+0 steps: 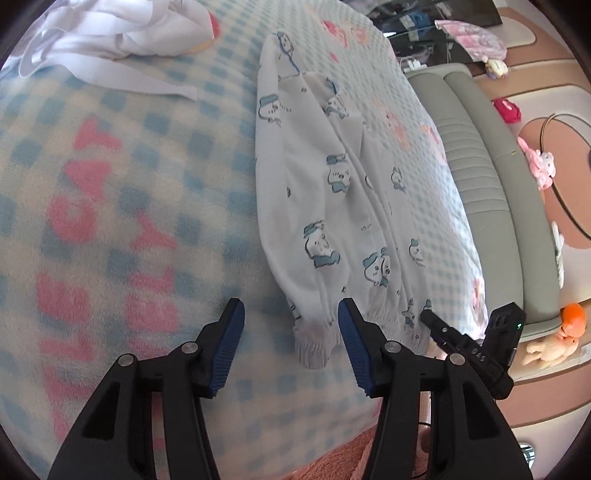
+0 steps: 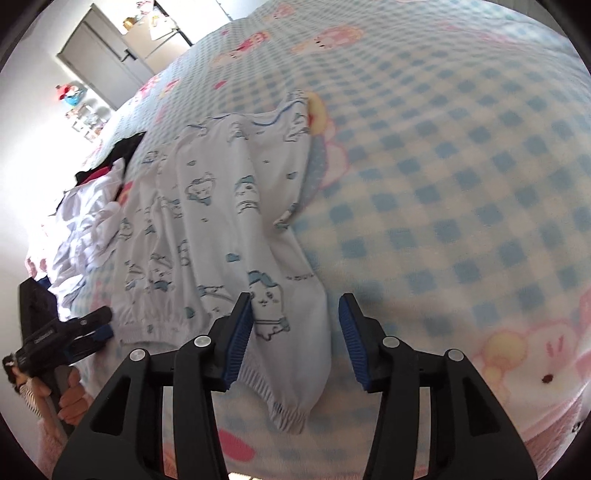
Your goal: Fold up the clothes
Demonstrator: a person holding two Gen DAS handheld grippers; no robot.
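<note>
Your left gripper (image 1: 291,314) and right gripper (image 2: 295,310) both stand apart, holding nothing. The printed top (image 2: 221,206) lies flat on the checked blanket (image 2: 461,166), sleeves drawn in along the body; any crosswise fold remains, as does the white pile (image 1: 122,33) far left.

We see a blue checked blanket (image 1: 155,155) with pink letters, grey cushions (image 1: 480,177) beside it, plush toys (image 1: 546,343) on the floor, and a grey cabinet (image 2: 99,55).

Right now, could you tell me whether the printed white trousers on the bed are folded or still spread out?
Spread out lengthwise: the printed trousers lie full length on the checked blanket, both elastic cuffs nearest the open tongs.
</note>
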